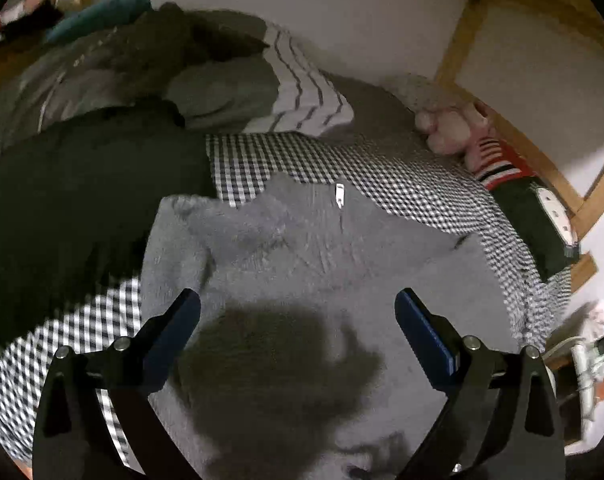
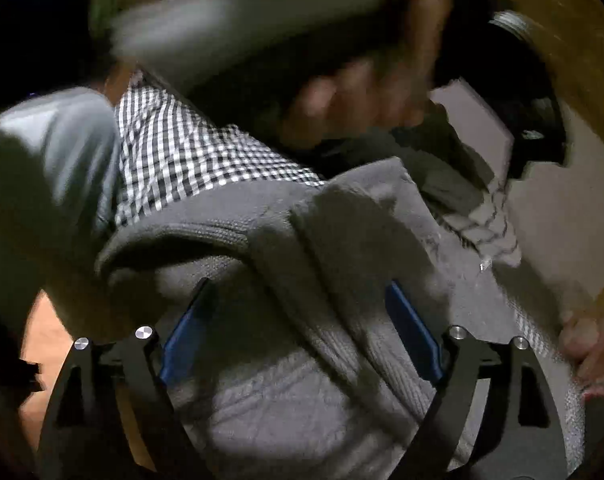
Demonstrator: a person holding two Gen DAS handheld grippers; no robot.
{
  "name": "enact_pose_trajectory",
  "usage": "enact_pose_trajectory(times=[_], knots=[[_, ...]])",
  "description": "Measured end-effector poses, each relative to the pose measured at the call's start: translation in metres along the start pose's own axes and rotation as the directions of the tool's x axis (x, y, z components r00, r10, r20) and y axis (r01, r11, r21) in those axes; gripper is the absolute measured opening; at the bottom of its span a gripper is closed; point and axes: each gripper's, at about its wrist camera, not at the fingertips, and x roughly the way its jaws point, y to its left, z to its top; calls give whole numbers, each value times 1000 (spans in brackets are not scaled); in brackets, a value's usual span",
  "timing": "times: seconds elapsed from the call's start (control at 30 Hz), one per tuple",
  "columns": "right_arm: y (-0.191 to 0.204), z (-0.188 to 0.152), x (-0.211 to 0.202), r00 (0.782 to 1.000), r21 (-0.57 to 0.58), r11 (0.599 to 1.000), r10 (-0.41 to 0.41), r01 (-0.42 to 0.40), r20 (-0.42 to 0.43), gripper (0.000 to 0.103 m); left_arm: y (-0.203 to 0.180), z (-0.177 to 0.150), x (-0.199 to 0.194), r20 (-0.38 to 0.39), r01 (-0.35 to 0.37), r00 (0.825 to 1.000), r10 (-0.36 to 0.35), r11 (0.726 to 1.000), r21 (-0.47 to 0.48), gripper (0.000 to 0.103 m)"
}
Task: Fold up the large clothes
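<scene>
A large grey fleece garment (image 1: 310,256) with a small metal zip pull (image 1: 339,194) lies spread on a black-and-white checked bed cover (image 1: 262,160). My left gripper (image 1: 298,308) hovers over its near part, jaws wide apart, nothing between the blue pads. In the right wrist view the same grey garment (image 2: 322,264) shows a ribbed hem and a thick fold running between the fingers. My right gripper (image 2: 300,292) stands open over that fold; its pads do not press the cloth.
A dark green garment (image 1: 74,200) lies left of the grey one, with striped and grey pillows (image 1: 294,92) behind. A plush toy (image 1: 482,148) rests against the wooden bed frame (image 1: 462,40). A grey-clad part of the person (image 2: 54,168) stands left in the right wrist view.
</scene>
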Motion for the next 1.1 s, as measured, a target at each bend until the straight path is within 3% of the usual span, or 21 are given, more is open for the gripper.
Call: enact_pose_trajectory(times=[0.13,0.2,0.27,0.37,0.47,0.57,0.67,0.73,0.83,0.93,1.1], knots=[[-45,-19,-26,998,145,987,-60,62,-16,87,6,-13,19,1,-7,1000,7,997,-73,96],[-84,-30,-34,990,251,958,-138,142,-32,90,5,-28,37,-2,-33,999,33,994,-104,96],[-121,-41,-37,971,365,900,-224,237,-78,91,2,-41,52,-13,-72,997,71,992,-100,96],[-171,-58,-21,936,482,802,-284,352,-209,92,-1,-60,79,-43,-157,987,156,987,-37,96],[-193,-75,4,899,492,760,-289,425,-329,92,-13,-69,94,-24,-261,964,264,961,95,98],[-200,-97,35,866,482,761,-205,435,-457,95,-14,-72,97,3,-285,958,286,954,95,98],[-199,-97,36,862,482,756,-213,444,-461,97,-14,-74,98,24,-299,954,298,949,98,98],[-199,-89,28,868,497,751,-202,435,-454,97,-14,-74,99,25,-299,954,298,949,101,98],[-195,-78,8,897,512,761,-207,399,-391,97,-15,-73,96,26,-300,954,299,948,101,98],[-184,-88,20,883,475,788,-174,390,-437,97,-17,-73,98,32,-307,952,305,946,102,99],[-186,-94,29,882,484,783,-168,391,-441,99,-18,-71,104,31,-308,951,306,946,104,98]])
